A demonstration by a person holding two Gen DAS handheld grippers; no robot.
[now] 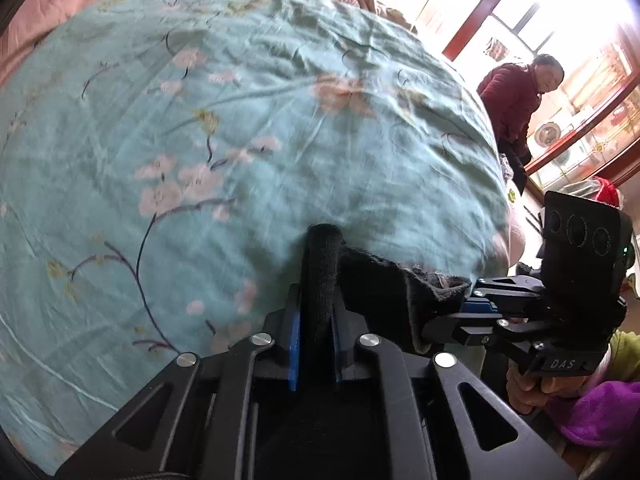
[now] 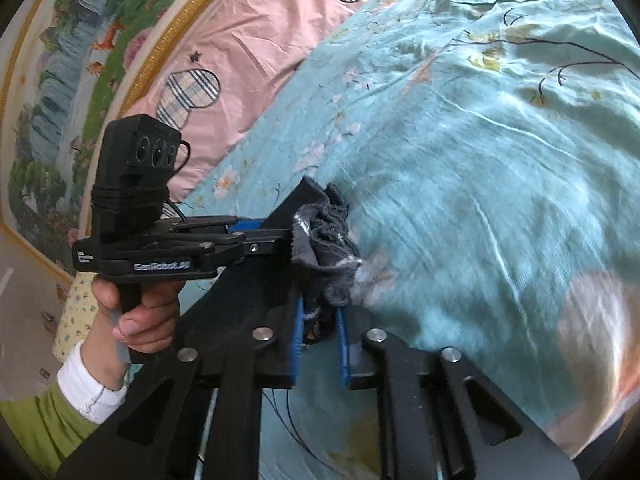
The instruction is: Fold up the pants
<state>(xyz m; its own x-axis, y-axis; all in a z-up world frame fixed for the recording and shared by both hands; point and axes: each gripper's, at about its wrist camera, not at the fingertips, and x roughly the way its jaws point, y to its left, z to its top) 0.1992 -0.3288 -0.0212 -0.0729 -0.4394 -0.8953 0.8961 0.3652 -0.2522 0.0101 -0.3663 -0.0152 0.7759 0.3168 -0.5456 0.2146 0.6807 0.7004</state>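
The pants (image 1: 384, 292) are black fabric with a fuzzy grey lining, held up between both grippers above the bed. My left gripper (image 1: 316, 312) is shut on a black band of the pants that stands up between its jaws. My right gripper (image 2: 320, 320) is shut on a bunched dark grey edge of the pants (image 2: 328, 248). The right gripper shows in the left wrist view (image 1: 476, 304) at the right, clamped on the cloth. The left gripper shows in the right wrist view (image 2: 260, 236) at the left, also clamped. The two grippers are close together.
A teal floral quilt (image 1: 240, 140) covers the bed under the grippers. A pink sheet (image 2: 248, 52) lies beside it, with a framed painting (image 2: 60, 92) behind. A person in a dark red jacket (image 1: 516, 100) stands past the bed by glass cabinets. Purple cloth (image 1: 600, 412) lies at lower right.
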